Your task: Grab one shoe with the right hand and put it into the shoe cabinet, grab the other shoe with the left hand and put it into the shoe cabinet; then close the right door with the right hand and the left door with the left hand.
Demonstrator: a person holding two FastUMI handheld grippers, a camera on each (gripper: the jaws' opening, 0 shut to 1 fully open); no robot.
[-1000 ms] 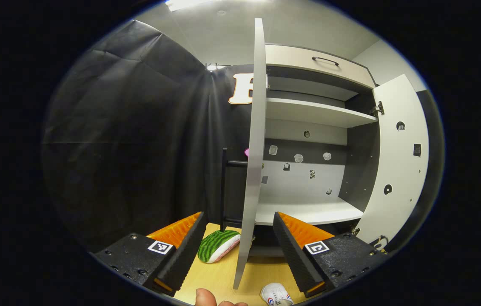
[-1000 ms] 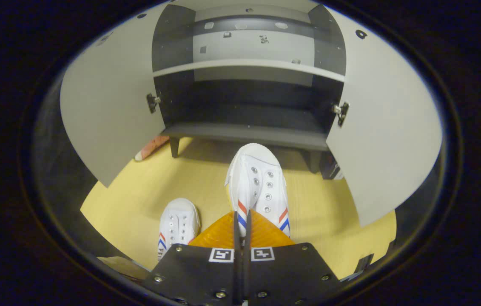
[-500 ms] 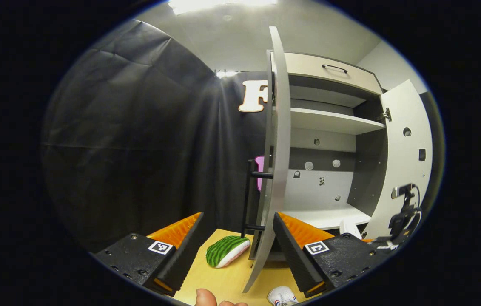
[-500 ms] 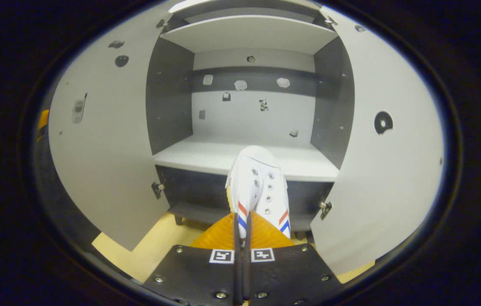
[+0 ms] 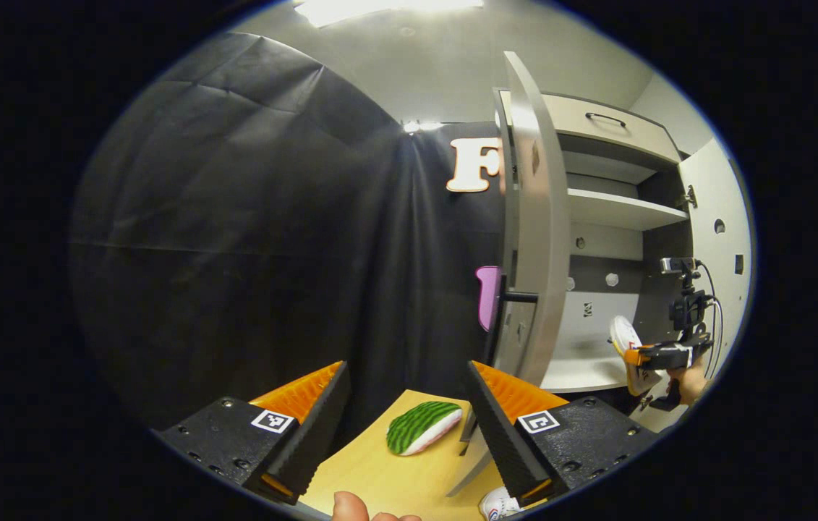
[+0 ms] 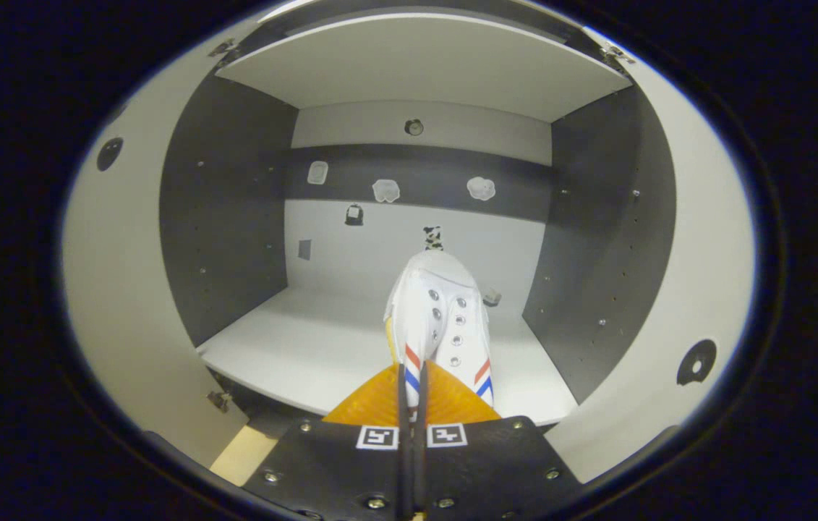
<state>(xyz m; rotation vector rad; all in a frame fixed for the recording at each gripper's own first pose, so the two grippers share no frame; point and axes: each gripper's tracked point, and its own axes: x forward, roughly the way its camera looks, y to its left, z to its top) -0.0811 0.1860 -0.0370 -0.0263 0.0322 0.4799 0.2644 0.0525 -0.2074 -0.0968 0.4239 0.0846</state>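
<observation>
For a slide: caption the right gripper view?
Right gripper shut on a white shoe, holding it over the cabinet shelf.

We're in a staged recording booth, not a real home. Black cloth wall (image 5: pixel 235 217) hangs in folds behind everything, with a plain grey ceiling and a strip light (image 5: pixel 387 7) overhead. The one piece of furniture is a shoe cabinet (image 6: pixel 409 217) in white and dark grey, both doors open, with a drawer (image 5: pixel 611 126) on top. It stands on a light wood floor (image 5: pixel 387 477). A watermelon-print cushion (image 5: pixel 424 427) lies on that floor. Small stickers (image 6: pixel 385 190) dot the cabinet's back panel, which reads as a test rig.
</observation>
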